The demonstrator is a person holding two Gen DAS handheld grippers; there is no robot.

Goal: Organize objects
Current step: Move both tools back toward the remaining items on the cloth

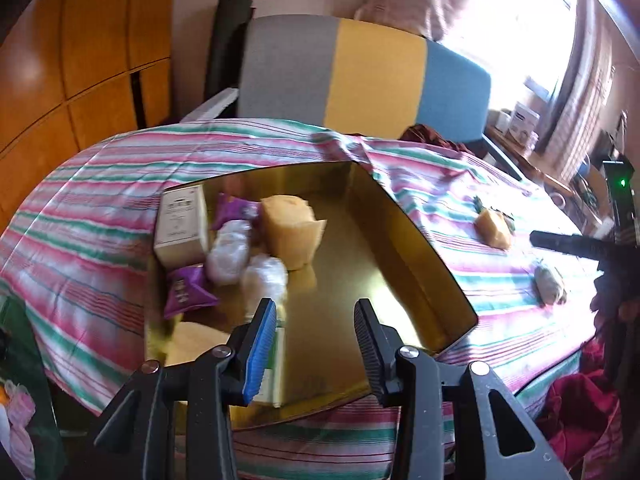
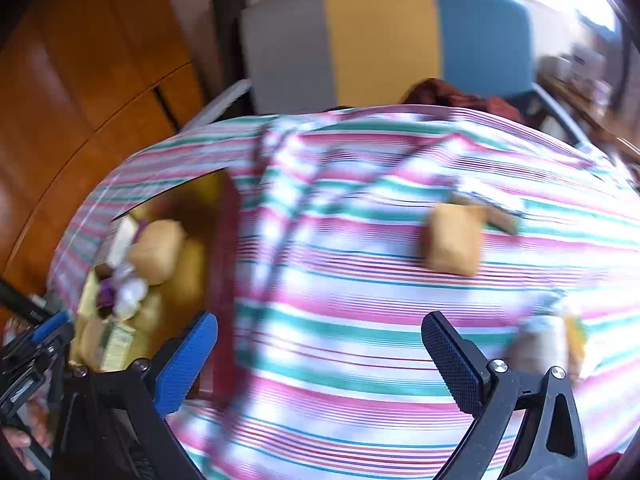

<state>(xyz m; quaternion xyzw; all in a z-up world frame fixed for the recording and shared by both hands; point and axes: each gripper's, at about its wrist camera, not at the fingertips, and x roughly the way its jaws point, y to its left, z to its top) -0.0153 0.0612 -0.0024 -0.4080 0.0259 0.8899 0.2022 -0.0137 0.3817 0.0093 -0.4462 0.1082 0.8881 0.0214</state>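
A gold tin (image 1: 400,240) lies open on the striped tablecloth (image 1: 100,208). Inside are a white box (image 1: 182,226), purple packets (image 1: 188,292), white wrapped pieces (image 1: 228,256) and a tan packet (image 1: 290,232). My left gripper (image 1: 315,308) hovers over the tin's near side, its jaws narrowly apart with nothing between them. My right gripper (image 2: 320,320) is wide open and empty above the bare cloth to the right of the tin (image 2: 196,264). Beyond it lies another tan packet (image 2: 454,240), and a blurred greyish packet (image 2: 548,344) lies beside its right finger. Both are also in the left wrist view: the tan packet (image 1: 494,229) and the greyish packet (image 1: 550,284).
A chair (image 1: 360,76) with a grey, yellow and blue back stands behind the table. Wooden cabinets (image 1: 80,60) fill the left. Red fabric (image 1: 580,412) hangs off the table's near right edge. Small boxes (image 1: 522,120) sit under the bright window.
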